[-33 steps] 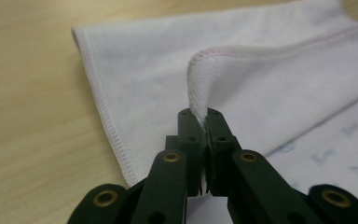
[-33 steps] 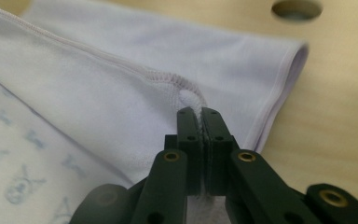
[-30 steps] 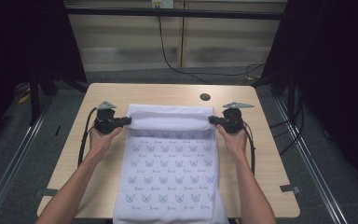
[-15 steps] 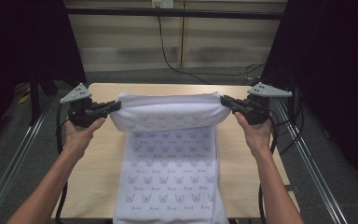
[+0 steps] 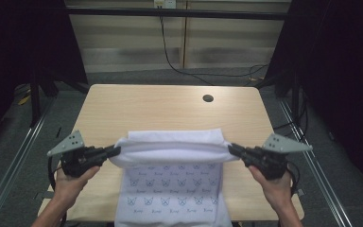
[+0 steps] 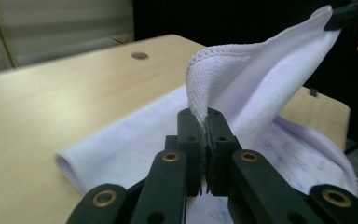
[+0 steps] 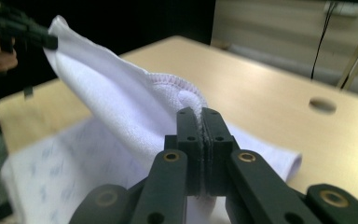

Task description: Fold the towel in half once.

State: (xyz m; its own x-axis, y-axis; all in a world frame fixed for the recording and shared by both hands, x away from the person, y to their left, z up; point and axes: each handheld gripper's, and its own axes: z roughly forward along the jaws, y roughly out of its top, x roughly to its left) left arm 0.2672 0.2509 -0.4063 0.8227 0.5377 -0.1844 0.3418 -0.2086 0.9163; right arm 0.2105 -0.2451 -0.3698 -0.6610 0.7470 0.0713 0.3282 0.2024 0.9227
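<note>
White towel (image 5: 170,149) is folded over itself at the table's (image 5: 123,109) six o'clock side. Its far corners are clamped by the left gripper (image 5: 116,150) and the right gripper (image 5: 231,149). Both corners should be kept level and taut, then lowered evenly onto the near edge.

The white towel (image 5: 172,156) has little blue pictures on it. Its far edge is lifted up and stretched. The rest lies flat on the table.
</note>
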